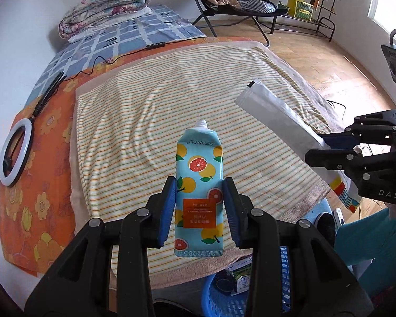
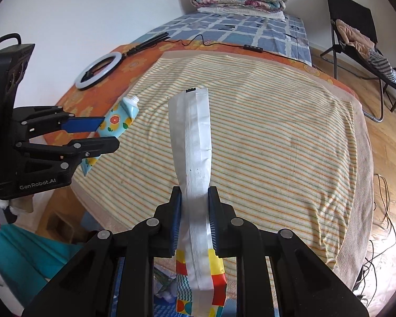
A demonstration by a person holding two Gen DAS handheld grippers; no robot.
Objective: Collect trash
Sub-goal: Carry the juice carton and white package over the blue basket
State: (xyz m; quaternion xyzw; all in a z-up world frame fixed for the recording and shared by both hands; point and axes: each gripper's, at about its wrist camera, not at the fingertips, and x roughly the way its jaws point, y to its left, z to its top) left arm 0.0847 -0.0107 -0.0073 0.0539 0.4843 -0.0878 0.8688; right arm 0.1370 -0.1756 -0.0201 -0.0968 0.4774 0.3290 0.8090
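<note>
Striped towel (image 1: 171, 100) over the bed serves as my landmark; left to right from there.

Off its left edge: one ring light (image 1: 13, 155) on the orange sheet.

Over its near edge: left gripper (image 1: 200, 206) clamped on one fruit-print tube (image 1: 199, 174), cap missing, nozzle pointing away from me.

To the right of the tube: right gripper (image 2: 195, 219) pinched tight on one long white wrapper (image 2: 192, 142), its coloured end hanging down.

Below the towel's near edge: one blue basket (image 1: 224, 298), some packaging already inside.

My judgement: both pieces are lifted off the towel, drop pending. Bring each pair of tongs squarely above the basket mouth before releasing; lower the wrapper's limp tail in first so it doesn't drape over the rim.
</note>
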